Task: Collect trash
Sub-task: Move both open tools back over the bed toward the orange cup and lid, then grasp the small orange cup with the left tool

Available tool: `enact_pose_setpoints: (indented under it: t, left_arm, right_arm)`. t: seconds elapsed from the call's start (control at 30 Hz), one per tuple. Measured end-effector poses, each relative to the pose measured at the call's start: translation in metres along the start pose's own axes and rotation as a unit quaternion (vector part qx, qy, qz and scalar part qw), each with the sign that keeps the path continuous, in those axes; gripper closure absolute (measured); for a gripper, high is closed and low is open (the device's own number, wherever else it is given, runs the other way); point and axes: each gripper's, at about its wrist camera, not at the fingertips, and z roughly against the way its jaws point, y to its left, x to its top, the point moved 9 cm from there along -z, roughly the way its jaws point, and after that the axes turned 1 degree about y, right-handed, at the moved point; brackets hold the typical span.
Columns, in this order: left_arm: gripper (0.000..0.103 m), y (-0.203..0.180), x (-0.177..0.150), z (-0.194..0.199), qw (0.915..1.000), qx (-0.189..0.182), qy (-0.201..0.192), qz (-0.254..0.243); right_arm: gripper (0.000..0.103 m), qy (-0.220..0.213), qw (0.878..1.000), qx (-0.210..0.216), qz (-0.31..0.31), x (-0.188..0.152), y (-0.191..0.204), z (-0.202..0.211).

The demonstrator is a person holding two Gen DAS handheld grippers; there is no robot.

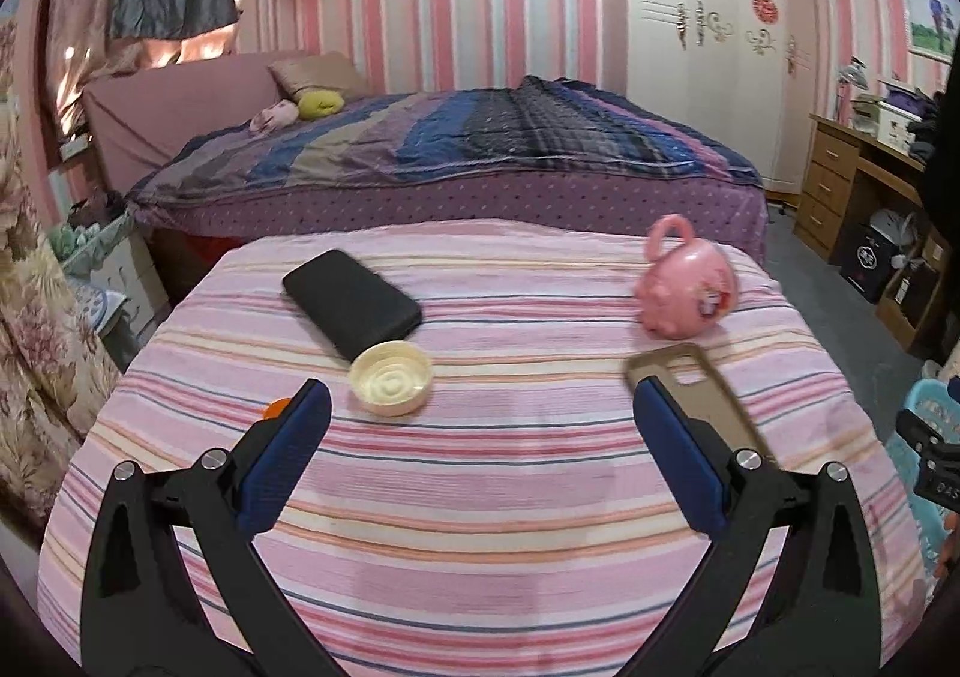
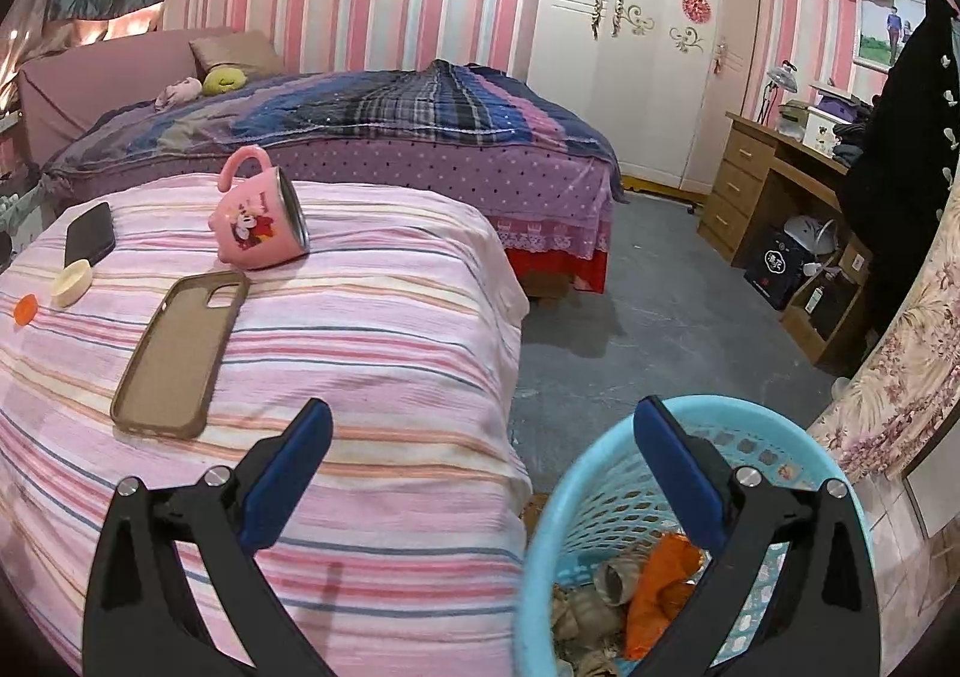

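A cream plastic lid [image 1: 391, 377] lies open side up on the pink striped tablecloth [image 1: 480, 497], just ahead of my open, empty left gripper [image 1: 480, 407]. A small orange cap [image 1: 276, 408] peeks out behind my left finger. Both show in the right wrist view, the lid [image 2: 71, 281] and the cap [image 2: 25, 309] at the far left. My right gripper [image 2: 483, 425] is open and empty, at the table's right edge above a blue mesh basket [image 2: 576, 497] on the floor. The basket holds orange wrapping [image 2: 660, 575] and crumpled paper.
A black phone [image 1: 351, 302], a brown phone case [image 2: 180, 353] and a pink mug on its side [image 2: 264, 227] lie on the table. A bed stands behind it. A wooden desk [image 2: 774, 185] is at the right, with grey floor between.
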Motion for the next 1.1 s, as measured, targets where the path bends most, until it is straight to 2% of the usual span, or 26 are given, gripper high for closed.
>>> enact_pose_setpoints:
  t: [0.23,0.5,0.6,0.7,0.83,0.97,1.03,1.07,1.1]
  left_arm:
    - [0.006,0.036,-0.008,-0.023,0.9996,0.007,0.020,0.019]
    - [0.006,0.097,-0.020,-0.050,0.9958,0.027,0.053,0.070]
    - [0.006,0.118,-0.030,-0.063,0.9930,0.035,0.073,0.086]
    - [0.006,0.135,-0.039,-0.075,0.9898,0.042,0.094,0.098]
    - [0.006,0.142,-0.045,-0.089,0.9874,0.043,0.114,0.101]
    - [0.006,0.143,-0.051,-0.104,0.9853,0.053,0.138,0.086]
    - [0.006,0.142,-0.053,-0.110,0.9847,0.046,0.145,0.085]
    - [0.007,0.142,-0.053,-0.111,0.9845,0.045,0.147,0.085]
    - [0.013,0.143,-0.053,-0.113,0.9844,0.043,0.147,0.087]
  right_arm:
    - [0.005,0.001,1.000,0.009,0.023,0.003,0.024,0.001]
    - [0.005,-0.005,0.997,0.054,0.050,0.025,0.080,-0.006]
    - [0.005,-0.003,0.995,0.074,0.065,0.034,0.113,-0.015]
    - [0.005,-0.005,0.994,0.082,0.066,0.039,0.128,-0.019]
    - [0.005,0.002,0.994,0.095,0.062,0.040,0.157,-0.028]
    - [0.005,0.002,0.994,0.085,0.061,0.040,0.168,-0.032]
    - [0.005,0.008,0.995,0.087,0.047,0.035,0.167,-0.037]
    - [0.005,0.014,0.995,0.090,0.041,0.034,0.167,-0.039]
    - [0.005,0.017,0.995,0.092,0.038,0.035,0.166,-0.040]
